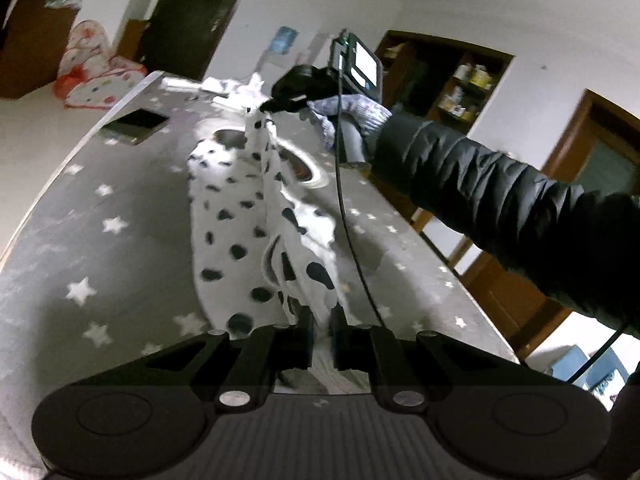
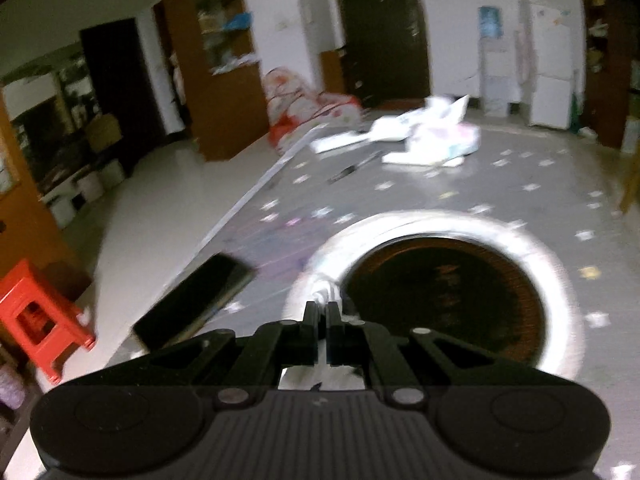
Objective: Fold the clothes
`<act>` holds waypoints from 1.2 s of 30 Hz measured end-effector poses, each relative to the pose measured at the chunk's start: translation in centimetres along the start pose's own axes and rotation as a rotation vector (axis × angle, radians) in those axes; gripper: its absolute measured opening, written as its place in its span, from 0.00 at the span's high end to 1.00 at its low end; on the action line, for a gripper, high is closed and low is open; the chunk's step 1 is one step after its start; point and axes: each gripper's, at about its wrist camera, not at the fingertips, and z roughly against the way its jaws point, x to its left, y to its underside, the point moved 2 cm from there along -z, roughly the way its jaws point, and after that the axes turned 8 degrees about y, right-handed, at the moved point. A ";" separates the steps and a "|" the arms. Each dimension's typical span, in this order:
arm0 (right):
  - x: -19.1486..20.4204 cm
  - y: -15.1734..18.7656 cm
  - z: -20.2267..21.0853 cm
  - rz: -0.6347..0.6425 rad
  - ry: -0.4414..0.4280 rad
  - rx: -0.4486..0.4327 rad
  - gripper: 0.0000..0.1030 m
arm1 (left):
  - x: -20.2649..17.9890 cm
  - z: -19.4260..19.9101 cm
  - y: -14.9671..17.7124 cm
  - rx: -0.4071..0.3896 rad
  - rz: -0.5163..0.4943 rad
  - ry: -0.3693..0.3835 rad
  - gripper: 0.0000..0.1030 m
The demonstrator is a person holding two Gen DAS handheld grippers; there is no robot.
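Left-wrist view shows the whole garment (image 1: 240,216): white with black spots, stretched over the table (image 1: 100,240) between the two grippers. The left gripper (image 1: 321,320) pinches its near end, cloth bunched between the nearly closed fingers. At the far end the right gripper (image 1: 276,106) grips the other end and lifts it off the table; a gloved hand (image 1: 352,116) and black sleeve (image 1: 500,200) hold it, and a cable (image 1: 348,220) hangs down from it.

Right-wrist view shows almost none of the garment: only a sliver of white cloth (image 2: 322,342) caught between the fingers of the right gripper (image 2: 322,312), which are pressed nearly together. It does show the round hole (image 2: 444,300) in the table with its bright rim, blurred, just ahead of the fingers, a phone (image 2: 196,300) near the table's left edge, and a pile of folded white clothes (image 2: 424,140) at the far end.

The table is grey with white stars. Around it: a pale floor, a red stool (image 2: 36,316), wooden shelves (image 2: 220,52), dark doorways and a white fridge (image 2: 550,64).
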 end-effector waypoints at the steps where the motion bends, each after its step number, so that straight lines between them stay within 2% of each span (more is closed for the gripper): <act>1: 1.0 0.4 -0.6 0.002 -0.025 0.016 0.96 | 0.3 0.1 0.2 0.007 0.009 -0.006 0.91; 5: 3.5 1.7 -1.4 0.022 -0.104 0.055 0.90 | 1.0 0.6 0.9 0.033 0.018 -0.027 0.90; 9: 1.6 2.1 -0.1 0.053 -0.073 0.072 0.90 | 1.3 1.4 0.9 0.038 0.011 -0.032 0.88; 14: -0.7 2.7 1.5 0.092 -0.035 0.093 0.89 | 1.1 2.2 0.4 0.032 -0.042 -0.030 0.87; 19: -3.1 3.2 3.0 0.129 0.003 0.113 0.86 | 0.8 3.4 -0.2 0.027 -0.090 -0.075 0.87; 23: -4.0 3.7 1.2 0.059 -0.029 0.145 0.83 | 0.5 3.7 -1.9 -0.008 -0.123 -0.129 0.86; 27: -4.8 4.3 -0.6 -0.010 -0.062 0.177 0.80 | 1.1 1.3 -4.0 -0.029 -0.114 -0.150 0.86; 29: -5.3 4.5 -1.6 -0.045 -0.078 0.193 0.74 | 1.5 -0.3 -4.9 -0.026 -0.107 -0.145 0.86; 33: -6.0 5.1 -2.7 -0.083 -0.118 0.216 0.75 | 2.0 -4.3 -6.8 0.004 -0.129 -0.115 0.86; 36: -5.4 5.2 -2.7 -0.031 -0.136 0.207 0.79 | 2.4 -7.5 -8.0 0.040 -0.156 -0.103 0.85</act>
